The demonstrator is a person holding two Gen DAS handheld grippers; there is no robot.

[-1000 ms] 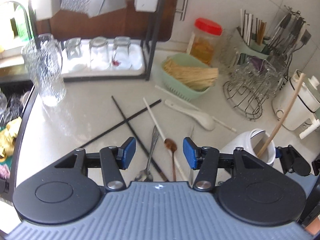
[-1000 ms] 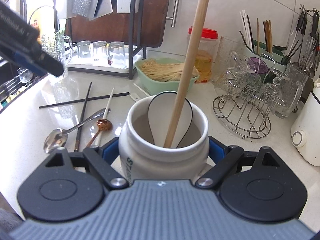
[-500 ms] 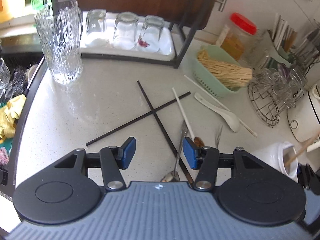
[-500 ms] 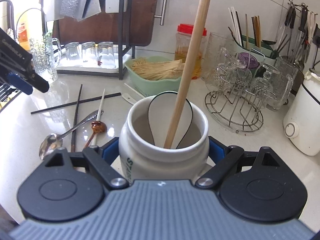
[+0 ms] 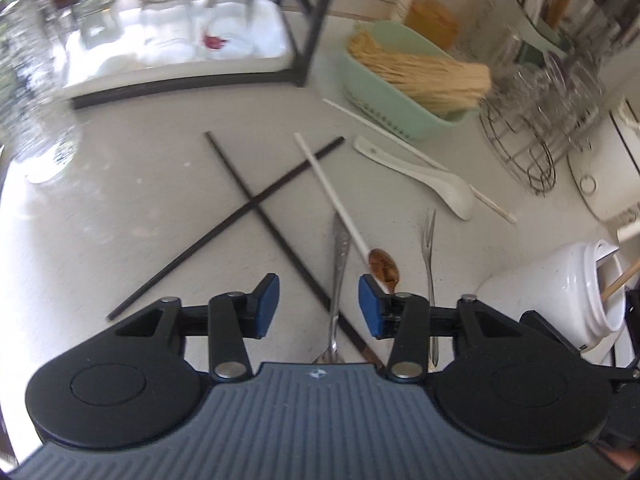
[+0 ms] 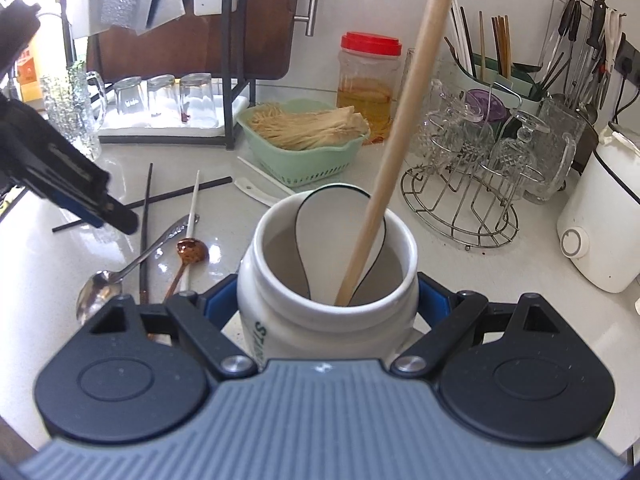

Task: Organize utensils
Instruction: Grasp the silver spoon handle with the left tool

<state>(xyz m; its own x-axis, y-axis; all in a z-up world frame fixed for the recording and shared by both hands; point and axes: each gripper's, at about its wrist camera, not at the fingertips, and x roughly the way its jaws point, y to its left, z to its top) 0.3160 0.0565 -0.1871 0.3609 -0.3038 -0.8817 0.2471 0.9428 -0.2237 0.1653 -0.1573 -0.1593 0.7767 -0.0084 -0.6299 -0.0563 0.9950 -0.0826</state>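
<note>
My left gripper [image 5: 318, 306] hangs open just above the counter. Its jaws have just been closing, with nothing pressed between the pads. Under the gap lie a metal spoon [image 5: 340, 264] and one of two crossed black chopsticks [image 5: 240, 168]. A white chopstick [image 5: 332, 196], a small brown spoon [image 5: 384, 266], a little fork [image 5: 429, 256] and a white ceramic spoon [image 5: 432, 180] lie close by. My right gripper [image 6: 326, 302] is shut on a white ceramic jar [image 6: 328, 320]. The jar holds a wooden stick [image 6: 400, 152] and a white ladle [image 6: 336, 232].
A green basket [image 5: 384, 92] of thin sticks stands behind the utensils. At the back left are a rack tray [image 5: 176, 56] of upturned glasses and a tall glass mug [image 5: 28, 80]. On the right stand a wire glass stand [image 6: 460, 216], a red-lidded jar [image 6: 368, 80] and a white appliance [image 6: 600, 216].
My left gripper has sunk toward the counter and moved in over the spoon and chopstick, and its jaws have narrowed. The right gripper keeps its hold on the jar.
</note>
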